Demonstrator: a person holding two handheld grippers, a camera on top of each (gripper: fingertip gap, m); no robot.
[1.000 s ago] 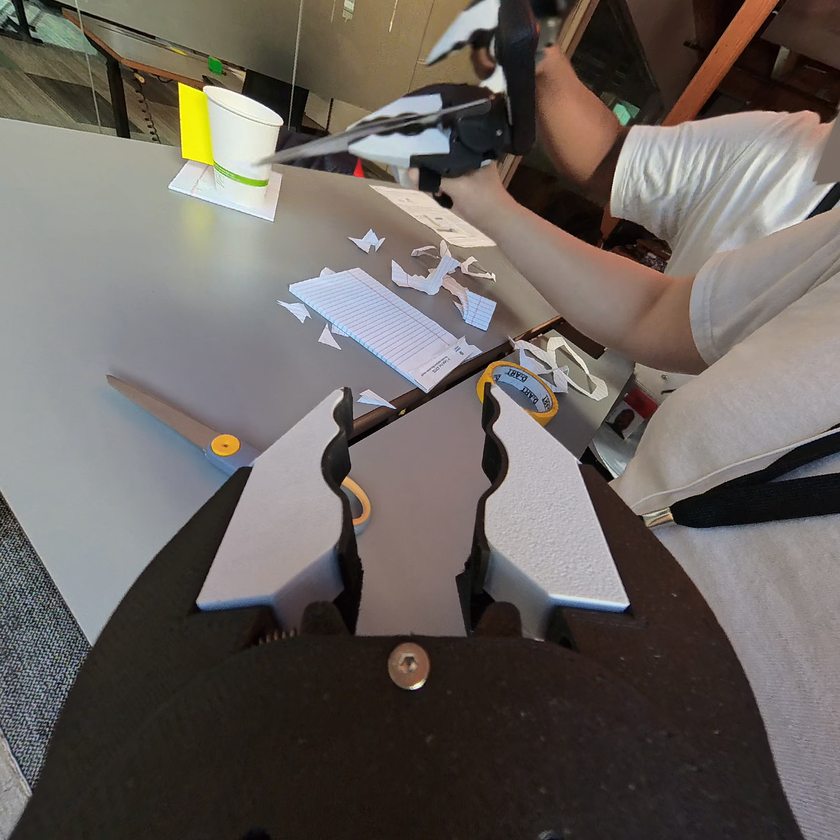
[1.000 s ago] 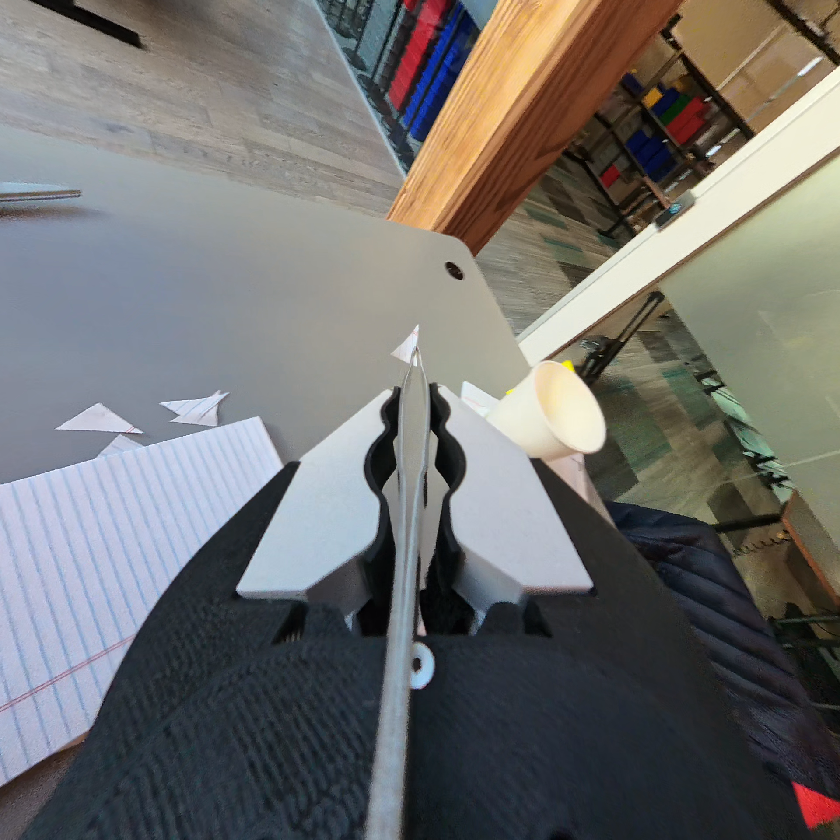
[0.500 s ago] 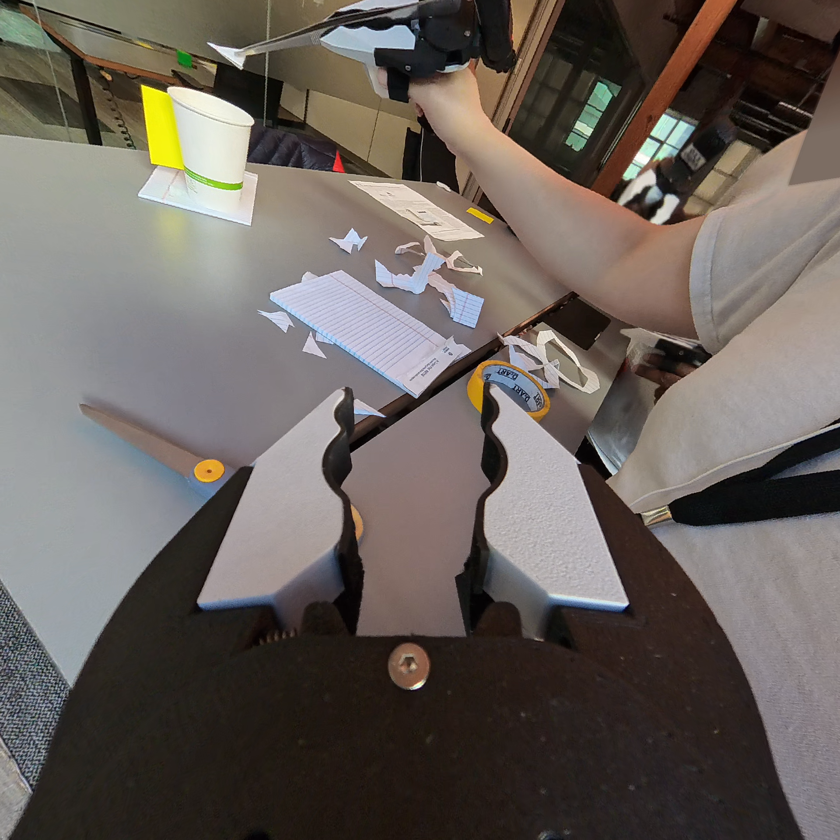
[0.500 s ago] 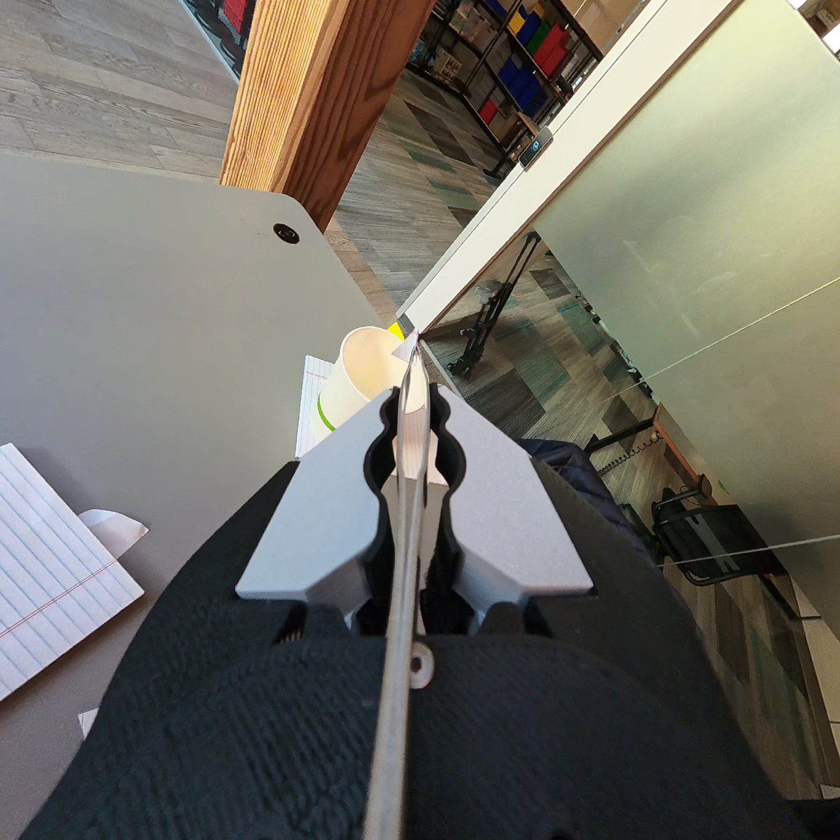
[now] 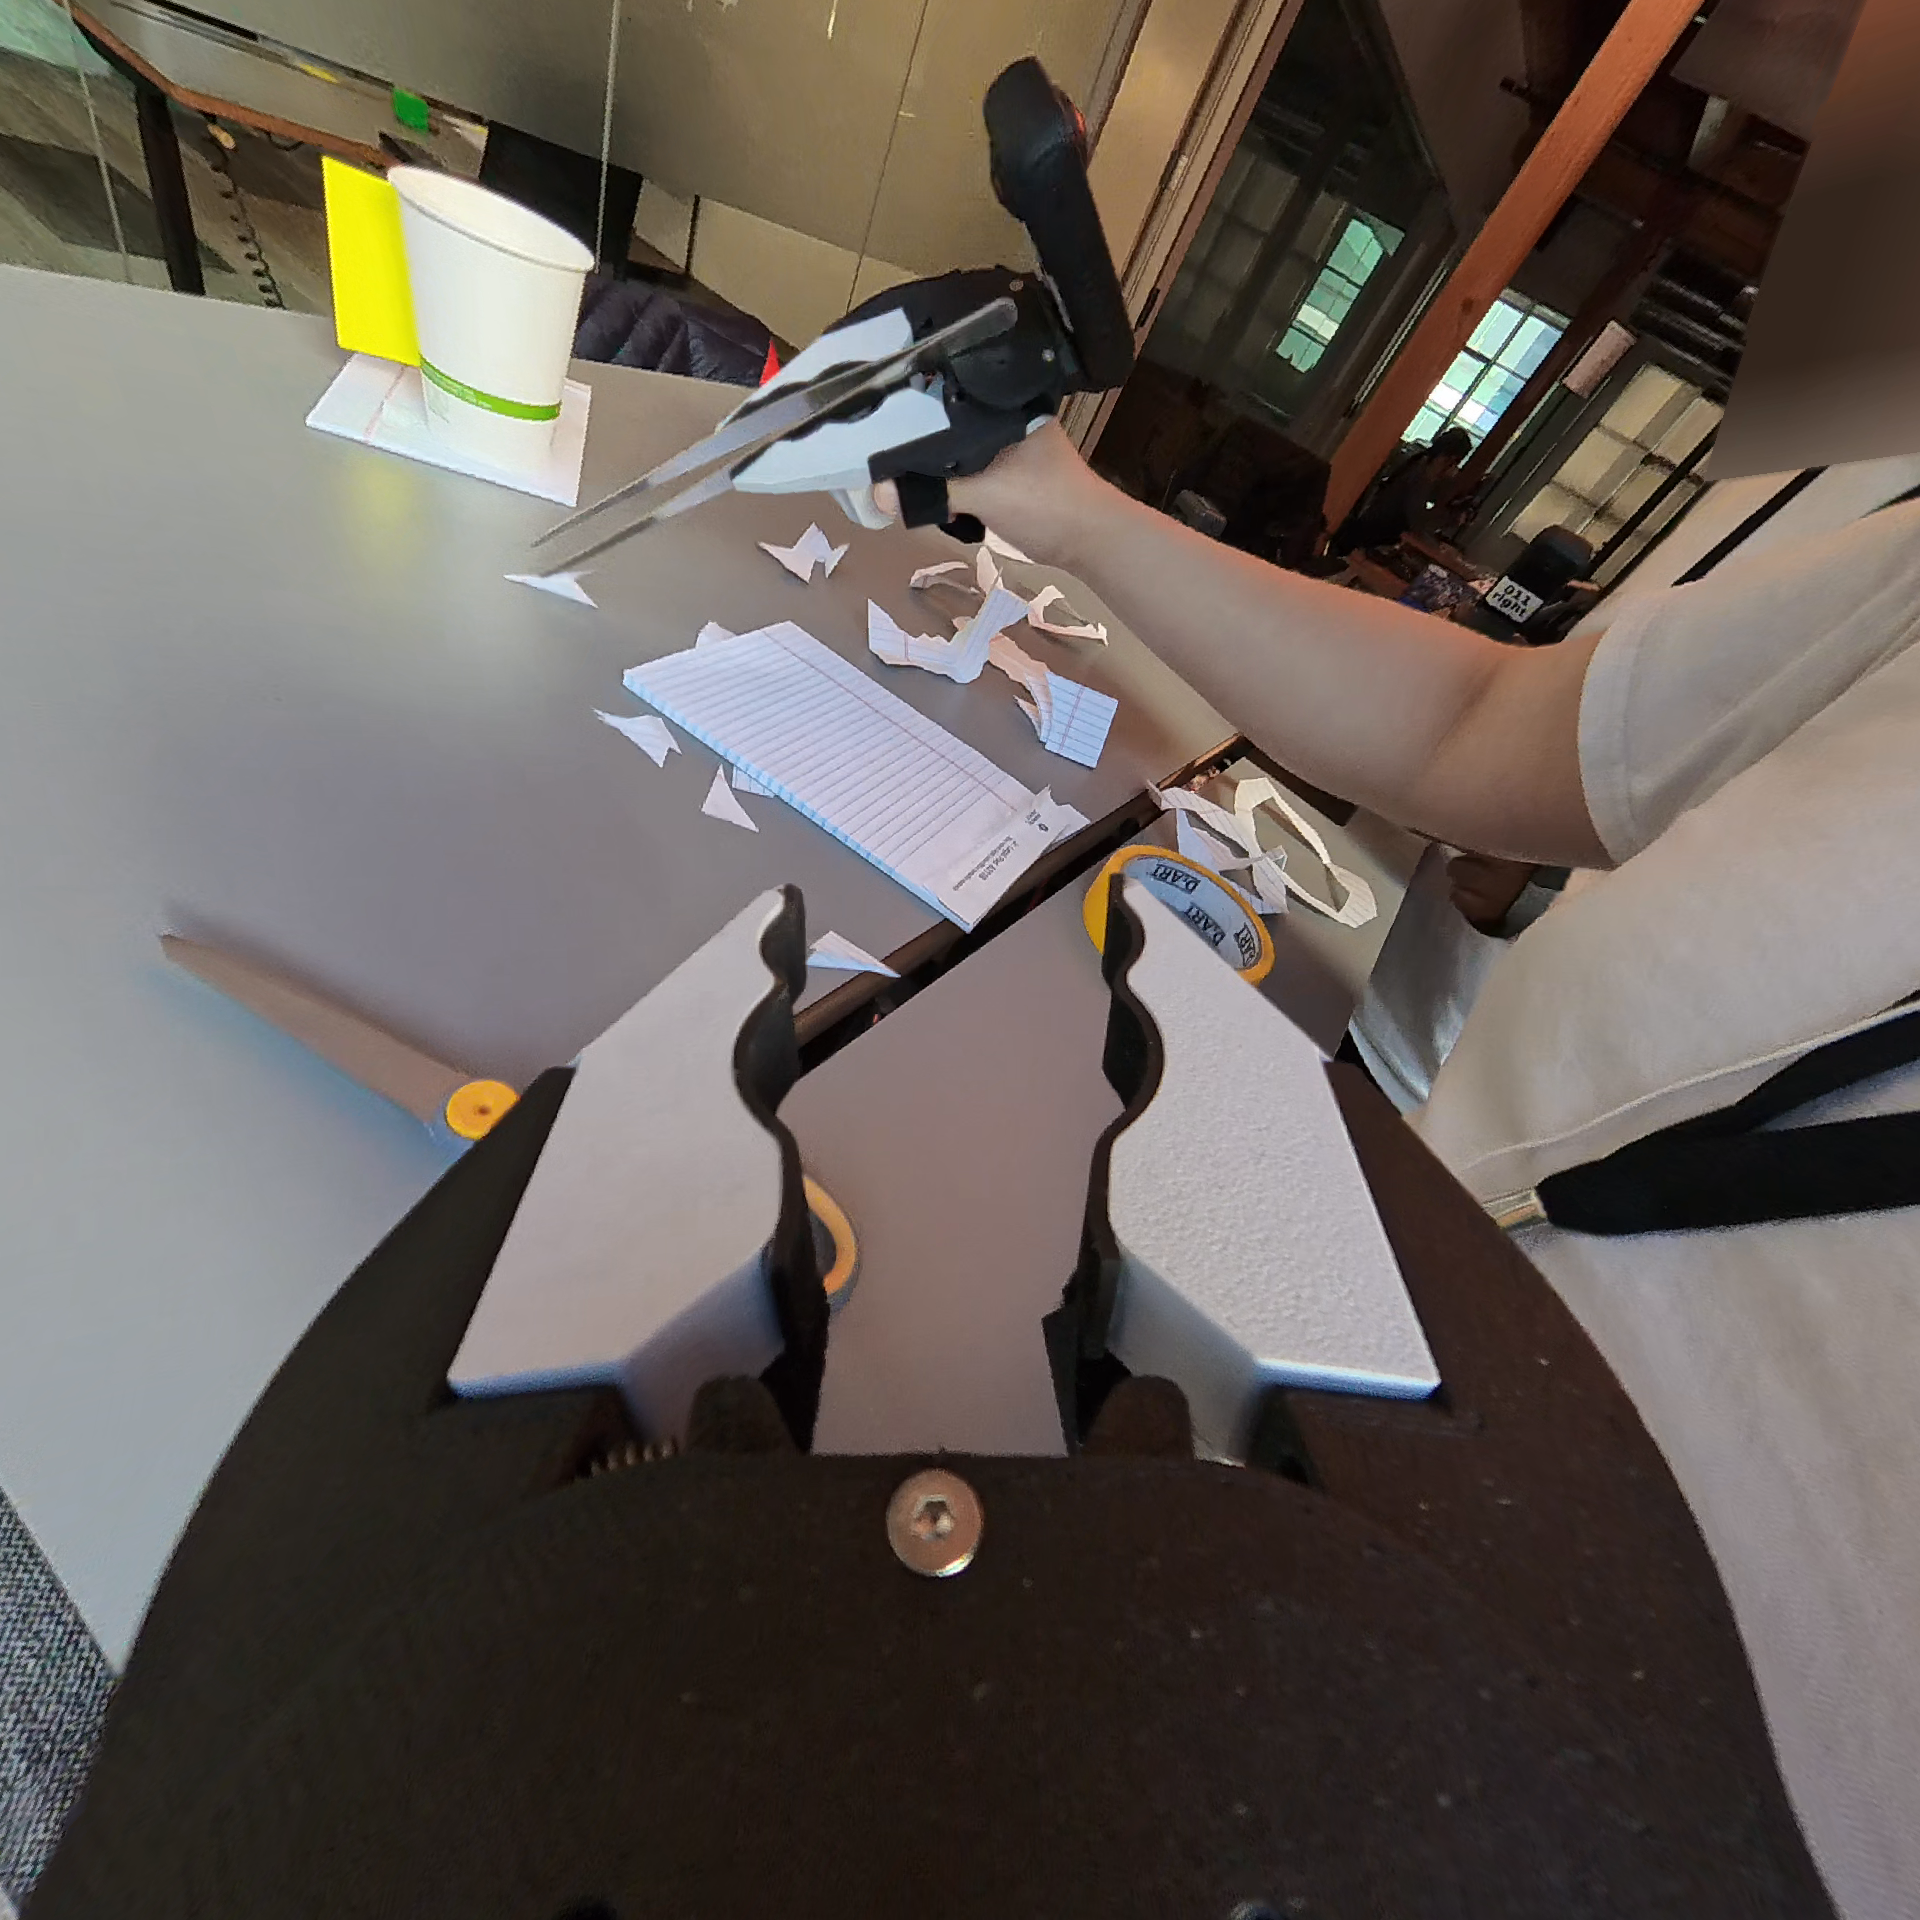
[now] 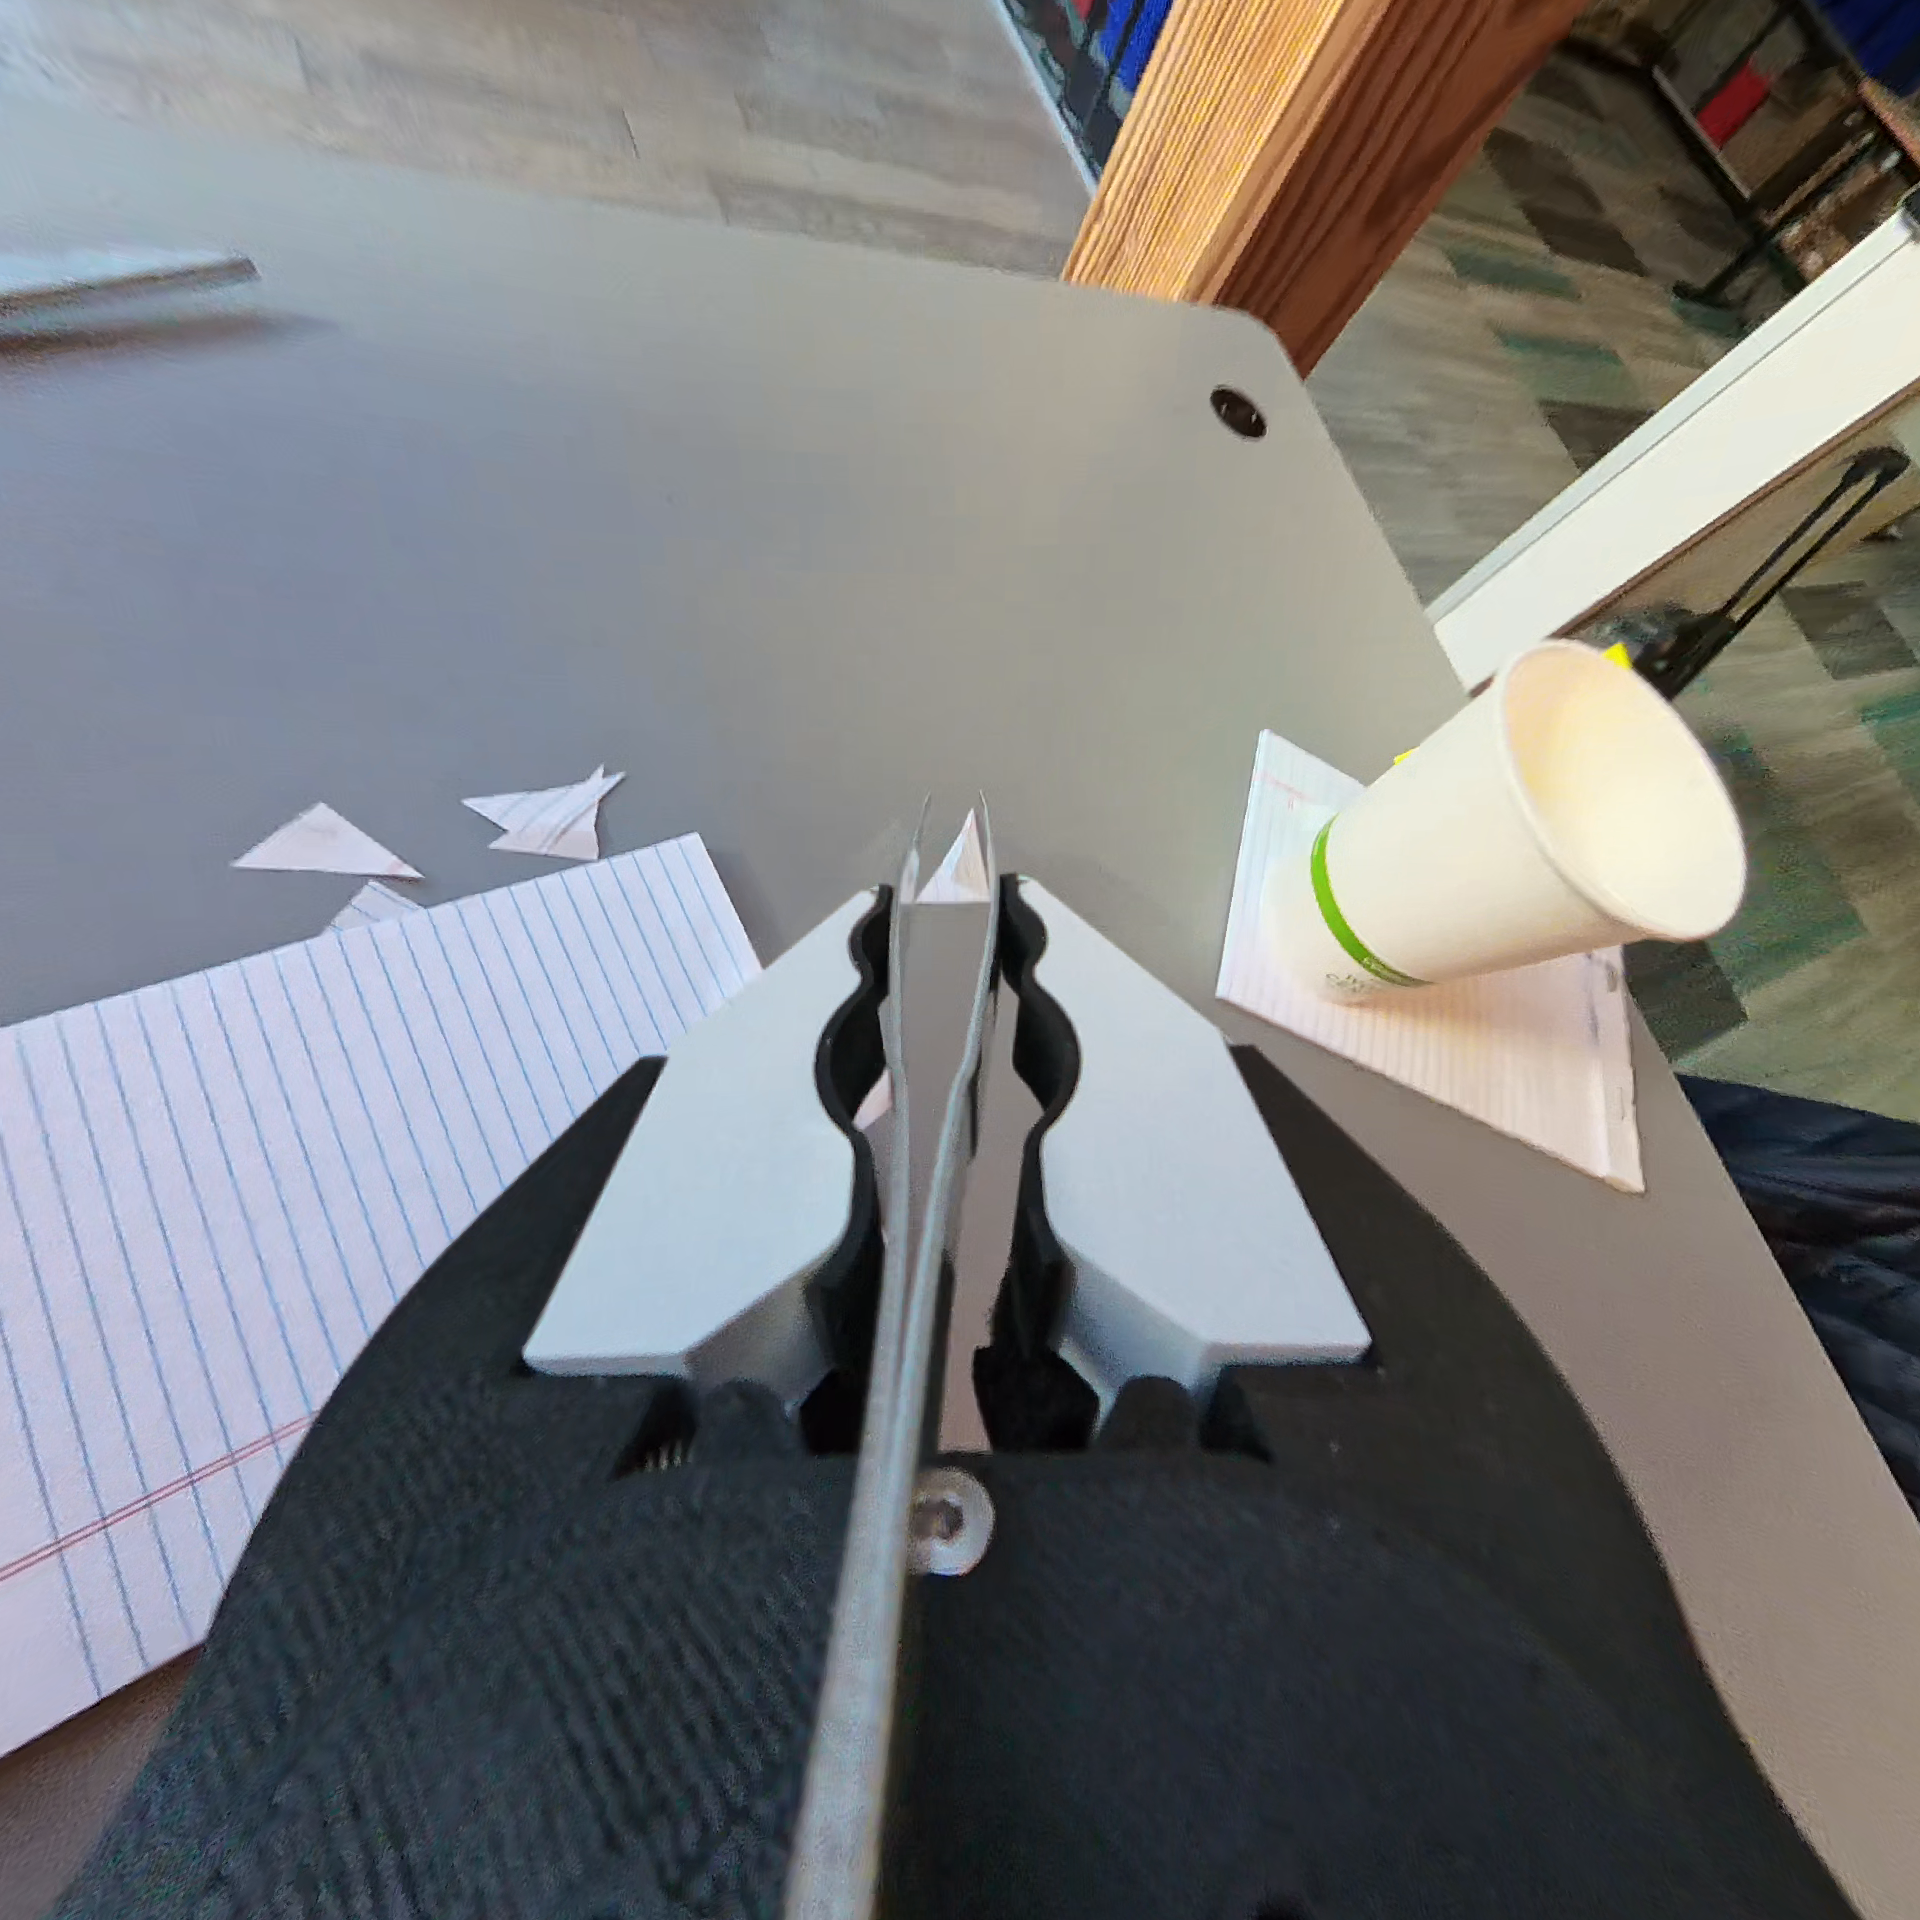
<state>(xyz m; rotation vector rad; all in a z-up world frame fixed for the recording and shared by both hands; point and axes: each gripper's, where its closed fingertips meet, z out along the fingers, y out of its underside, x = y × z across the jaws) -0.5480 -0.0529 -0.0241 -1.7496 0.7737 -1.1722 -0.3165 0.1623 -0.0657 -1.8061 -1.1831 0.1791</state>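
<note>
Half a second ago the right hand-held gripper [image 5: 821, 447] was raised above the paper cup [image 5: 488, 322] at the top of the left wrist view; now it has come down toward the table [image 5: 260, 665], with the tweezers [image 6: 935, 1039] it carries pointing at a small paper triangle [image 5: 556, 587] on the table left of centre. In the right wrist view its jaws stand a little apart with the tweezers between them, the two tips separated and the triangle showing between them just above mid-frame; whether the tips touch it cannot be told. That view also shows the cup's open mouth at the right and the lined pad [image 6: 260, 1143] at lower left. Only the left wrist view shows the left hand-held gripper [image 5: 951, 914], wide open and empty, with scissors [image 5: 416, 1070] at its left, a tape roll [image 5: 1226, 914] right of its tip, and paper scraps [image 5: 977, 644] beyond the pad.
</note>
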